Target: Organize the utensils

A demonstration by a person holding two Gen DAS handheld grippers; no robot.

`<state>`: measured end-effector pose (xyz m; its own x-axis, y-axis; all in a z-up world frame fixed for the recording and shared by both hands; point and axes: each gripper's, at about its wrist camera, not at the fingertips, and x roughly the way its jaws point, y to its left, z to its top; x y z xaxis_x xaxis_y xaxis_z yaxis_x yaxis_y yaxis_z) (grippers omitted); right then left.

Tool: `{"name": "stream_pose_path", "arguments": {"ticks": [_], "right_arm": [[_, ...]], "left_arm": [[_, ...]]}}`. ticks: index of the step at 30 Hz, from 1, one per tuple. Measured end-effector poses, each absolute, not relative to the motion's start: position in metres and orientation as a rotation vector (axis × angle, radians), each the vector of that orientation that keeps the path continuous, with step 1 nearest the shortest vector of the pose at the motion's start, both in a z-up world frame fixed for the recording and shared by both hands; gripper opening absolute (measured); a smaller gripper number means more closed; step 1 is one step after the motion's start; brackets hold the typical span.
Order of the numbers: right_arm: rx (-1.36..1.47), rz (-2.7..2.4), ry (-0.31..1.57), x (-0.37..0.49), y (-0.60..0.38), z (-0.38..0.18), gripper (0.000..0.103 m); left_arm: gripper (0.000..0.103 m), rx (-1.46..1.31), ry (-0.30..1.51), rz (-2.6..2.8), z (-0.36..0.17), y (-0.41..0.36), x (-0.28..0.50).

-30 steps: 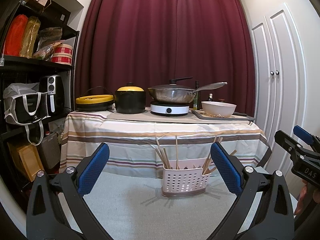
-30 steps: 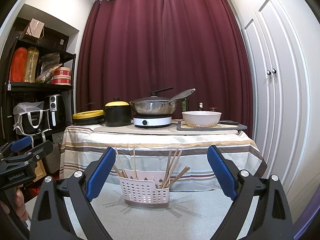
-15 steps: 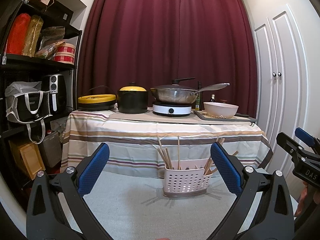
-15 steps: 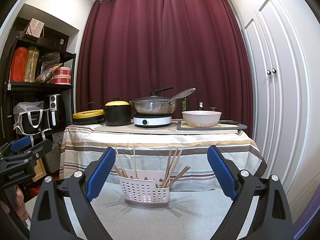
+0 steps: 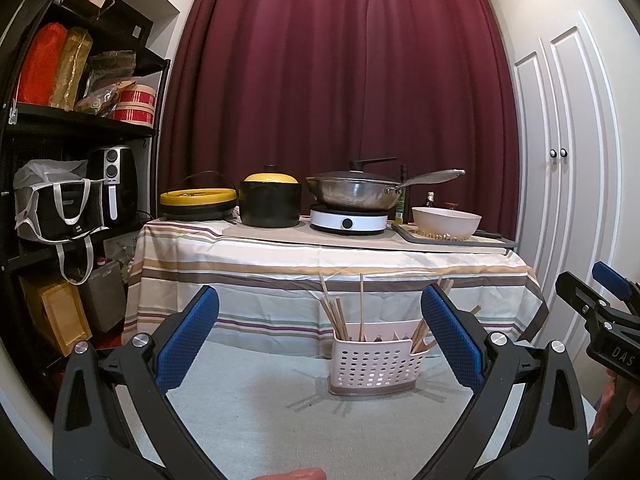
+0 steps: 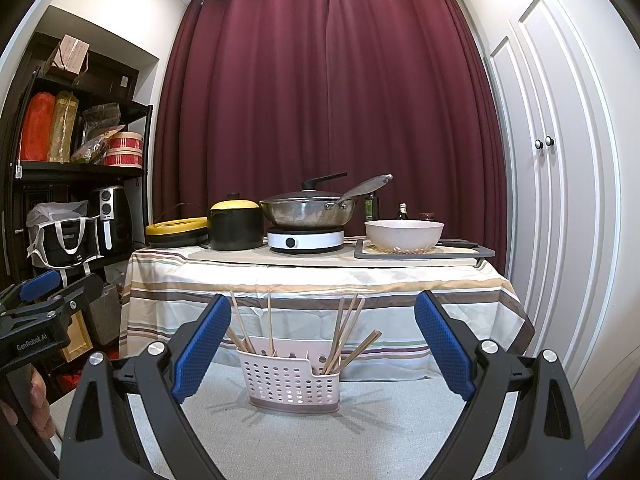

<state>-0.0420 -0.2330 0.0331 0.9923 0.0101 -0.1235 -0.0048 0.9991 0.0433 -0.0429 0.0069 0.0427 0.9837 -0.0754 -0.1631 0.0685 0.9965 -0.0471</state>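
Chopsticks [image 6: 345, 335], thin pale wooden sticks, lean at angles in a perforated plastic caddy [image 6: 294, 381] standing on the speckled grey surface [image 6: 360, 440] ahead of you. Your left gripper [image 5: 320, 336] and right gripper [image 6: 322, 340] both hang spread wide and empty, their dimpled blue pads [image 6: 201, 348] flanking the caddy without touching it.
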Motion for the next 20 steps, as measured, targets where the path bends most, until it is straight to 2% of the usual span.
{"name": "stream_pose_path", "arguments": {"ticks": [15, 20], "right_arm": [[0.041, 0.006, 0.129, -0.04, -0.228, 0.028, 0.09], [0.049, 0.0, 0.16, -0.027, -0.232, 0.017, 0.09]], "left_arm": [[0.099, -0.022, 0.123, -0.082, 0.046, 0.003, -0.041], [0.099, -0.002, 0.178, -0.081, 0.03, 0.003, -0.017]]}}
